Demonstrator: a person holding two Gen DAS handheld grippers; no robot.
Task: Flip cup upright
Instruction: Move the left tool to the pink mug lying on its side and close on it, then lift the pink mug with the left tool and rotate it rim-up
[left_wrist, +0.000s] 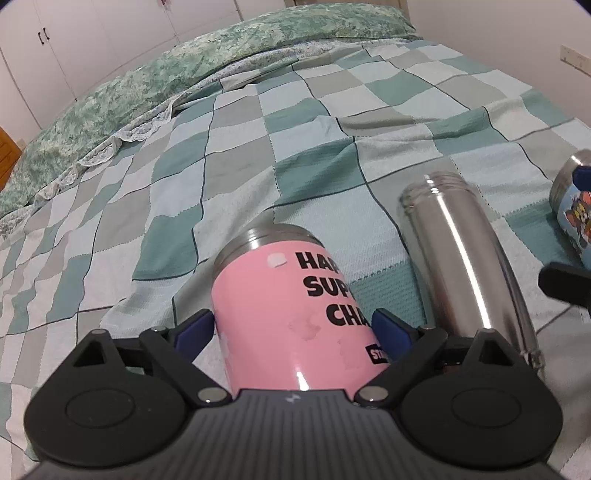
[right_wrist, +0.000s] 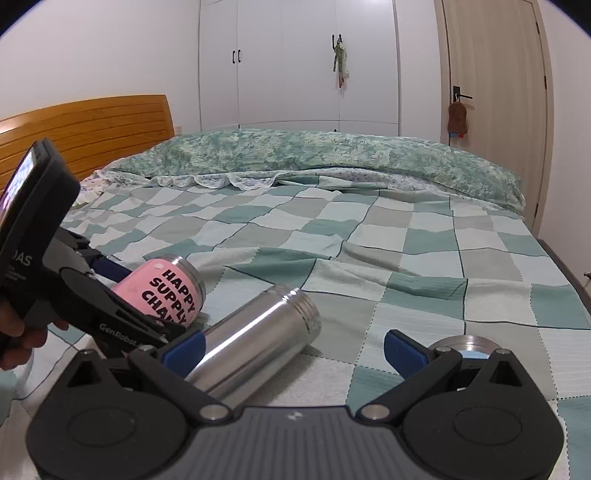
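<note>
Pink cup (left_wrist: 295, 314) between left jaws, base hidden.

Your left wrist view sits low and very near the pink cup (left_wrist: 295, 317), facing along it toward the pillow. Your right wrist view looks from right of the pink cup (right_wrist: 162, 295) toward the wardrobe. Both share the steel flask (left_wrist: 465, 266) beside it.

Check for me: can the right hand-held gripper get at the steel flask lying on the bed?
Probably yes. The right hand-held gripper is open, and the steel flask lies on its side partly between its fingers, nothing covering it.
</note>
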